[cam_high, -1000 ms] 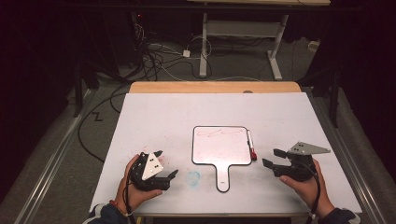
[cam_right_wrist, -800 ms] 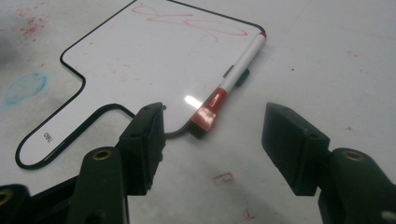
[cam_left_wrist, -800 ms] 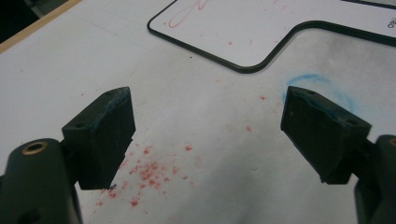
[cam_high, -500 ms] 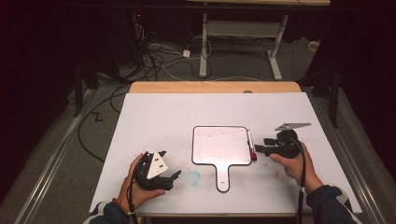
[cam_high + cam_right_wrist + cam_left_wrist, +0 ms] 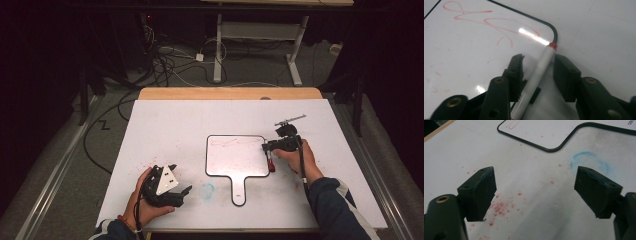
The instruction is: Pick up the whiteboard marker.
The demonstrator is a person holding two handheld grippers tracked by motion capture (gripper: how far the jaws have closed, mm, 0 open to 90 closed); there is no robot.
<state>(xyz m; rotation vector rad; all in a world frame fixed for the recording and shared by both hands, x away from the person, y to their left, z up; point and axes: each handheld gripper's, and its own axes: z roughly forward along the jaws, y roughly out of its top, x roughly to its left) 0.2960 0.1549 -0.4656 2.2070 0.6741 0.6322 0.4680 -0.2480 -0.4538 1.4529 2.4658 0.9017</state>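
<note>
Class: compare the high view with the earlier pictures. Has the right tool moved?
Yes. The right tool has moved left toward the whiteboard, its jaws closing around the marker at the board's right edge.

White table [image 5: 175,120] carries whiteboard [image 5: 235,155] and marker [image 5: 270,162].

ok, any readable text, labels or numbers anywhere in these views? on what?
None readable.
Whiteboard: red scribbled loops, not letters I can make out.
Top right corner of the left gripper view: a dark fragment of print on the whiteboard, cut off, unreadable.
Marker: no print visible on its white barrel.
</note>
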